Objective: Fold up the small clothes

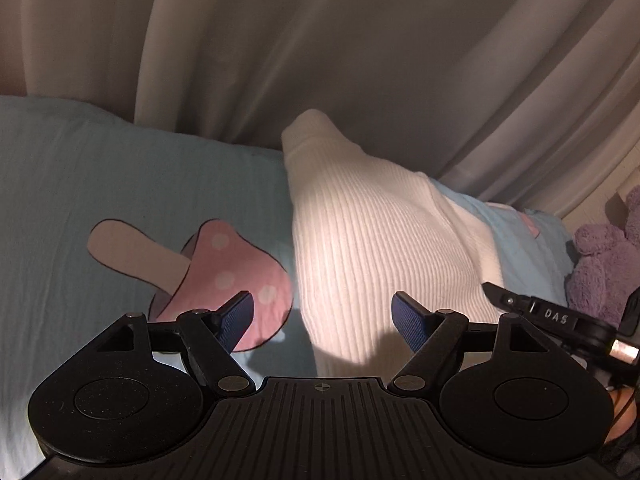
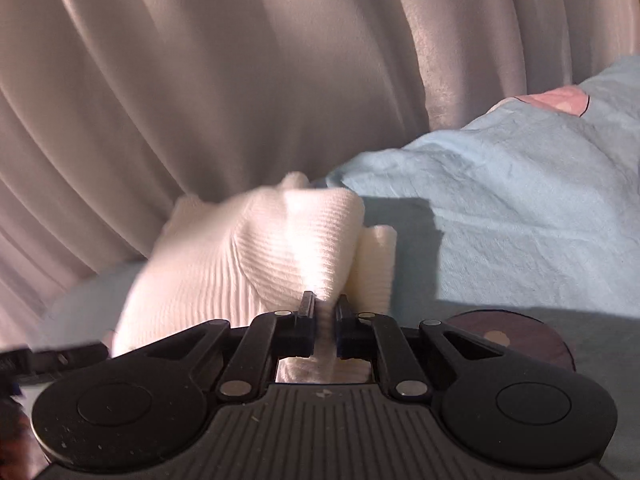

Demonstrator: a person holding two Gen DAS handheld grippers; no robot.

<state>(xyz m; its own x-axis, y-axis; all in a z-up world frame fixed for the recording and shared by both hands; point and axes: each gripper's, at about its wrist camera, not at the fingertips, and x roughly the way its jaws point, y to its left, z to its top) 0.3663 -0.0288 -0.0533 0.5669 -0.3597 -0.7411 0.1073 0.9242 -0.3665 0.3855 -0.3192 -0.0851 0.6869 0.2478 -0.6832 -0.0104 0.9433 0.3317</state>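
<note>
Behind everything I see a pale curtain (image 1: 320, 40) hanging in long folds, and under it a light blue bedsheet (image 1: 100, 168) that serves as my work surface. The sheet carries a printed pink mushroom (image 1: 224, 264) with white dots, lying on its side in my left wrist view. At the far right edge of that view sits a purple plush toy (image 1: 600, 264).

The white ribbed garment (image 1: 380, 248) lies on the sheet, humped up toward the curtain, just right of the mushroom print. In my right wrist view the same knit is bunched and lifted into a peak.

My left gripper (image 1: 322, 312) stands wide, its 2 blue pads apart with nothing pressed between them, the garment lying beyond and below. My right gripper (image 2: 325, 312) is nearly closed, its jaws pinching a gathered fold of the white garment, cloth showing through the gap behind them.
</note>
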